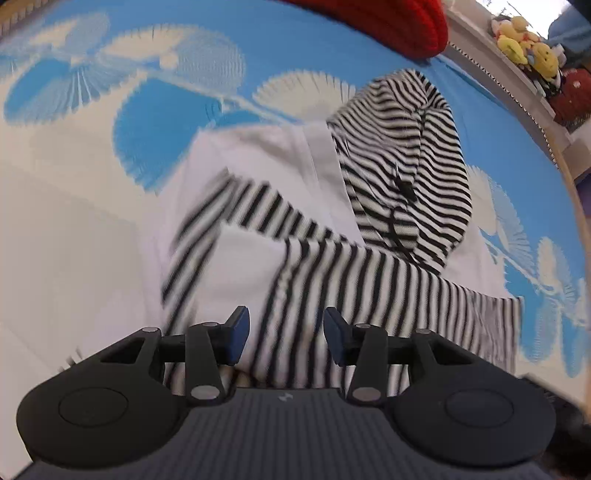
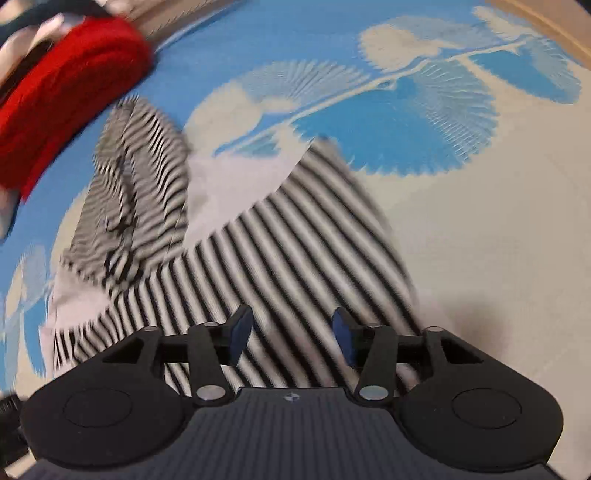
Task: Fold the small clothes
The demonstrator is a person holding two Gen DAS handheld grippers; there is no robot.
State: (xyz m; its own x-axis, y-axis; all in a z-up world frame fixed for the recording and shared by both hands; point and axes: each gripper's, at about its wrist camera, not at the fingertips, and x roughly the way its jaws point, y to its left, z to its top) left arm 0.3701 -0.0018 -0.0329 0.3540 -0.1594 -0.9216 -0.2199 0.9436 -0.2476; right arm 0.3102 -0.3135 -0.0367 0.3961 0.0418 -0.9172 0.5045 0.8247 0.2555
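Note:
A small white garment with black-and-white striped sleeves and hood (image 1: 402, 162) lies on a blue and cream patterned cover (image 1: 166, 122). Its striped sleeves are folded across the white body (image 1: 243, 266). My left gripper (image 1: 286, 336) is open, with blue-padded fingers apart just above a striped sleeve at the near edge. In the right wrist view the same garment (image 2: 295, 251) lies under my right gripper (image 2: 291, 336), which is open and empty over the striped fabric. The hood (image 2: 140, 177) lies to the far left there. Both views are blurred by motion.
A red knitted garment (image 1: 402, 22) lies at the far edge of the cover and shows in the right wrist view (image 2: 62, 88) at upper left. Yellow plush toys (image 1: 524, 44) sit on a ledge at the far right. The cover's wooden edge (image 2: 546, 22) runs at upper right.

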